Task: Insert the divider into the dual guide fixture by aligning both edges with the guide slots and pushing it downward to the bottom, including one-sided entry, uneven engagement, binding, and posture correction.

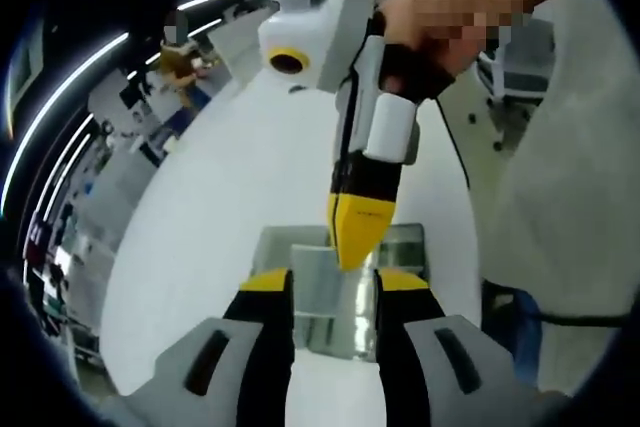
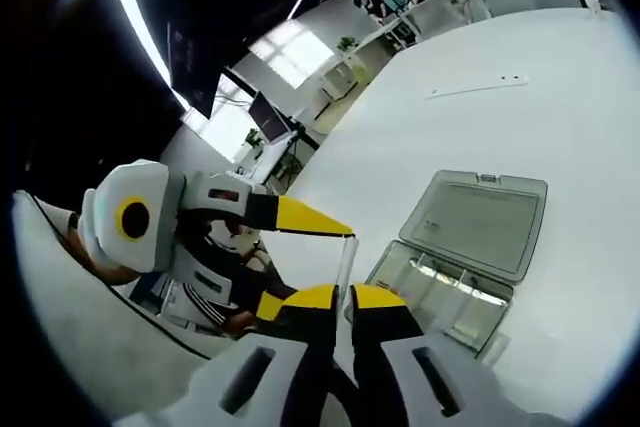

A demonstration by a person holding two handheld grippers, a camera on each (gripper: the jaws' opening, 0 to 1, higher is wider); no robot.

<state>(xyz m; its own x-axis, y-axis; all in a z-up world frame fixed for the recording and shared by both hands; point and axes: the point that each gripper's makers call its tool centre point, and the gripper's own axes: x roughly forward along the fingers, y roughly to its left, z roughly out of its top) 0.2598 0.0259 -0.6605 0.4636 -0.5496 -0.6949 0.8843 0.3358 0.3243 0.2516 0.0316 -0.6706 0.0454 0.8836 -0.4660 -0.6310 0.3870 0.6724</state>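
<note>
divider point(image 1: 335, 297) pinched between both grippers: left gripper point(image 1: 335, 282) and right gripper point(image 2: 342, 295) closed on it.

Clear glossy plastic divider point(image 2: 345, 265) (smooth)

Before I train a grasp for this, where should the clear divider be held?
Judging by its pose, by the top edge, from above. The divider is a thin clear sheet standing upright beside the open clear box, so only the flat faces give purchase. The right gripper seems to pinch it lower down; the left gripper reaches its top.
</note>
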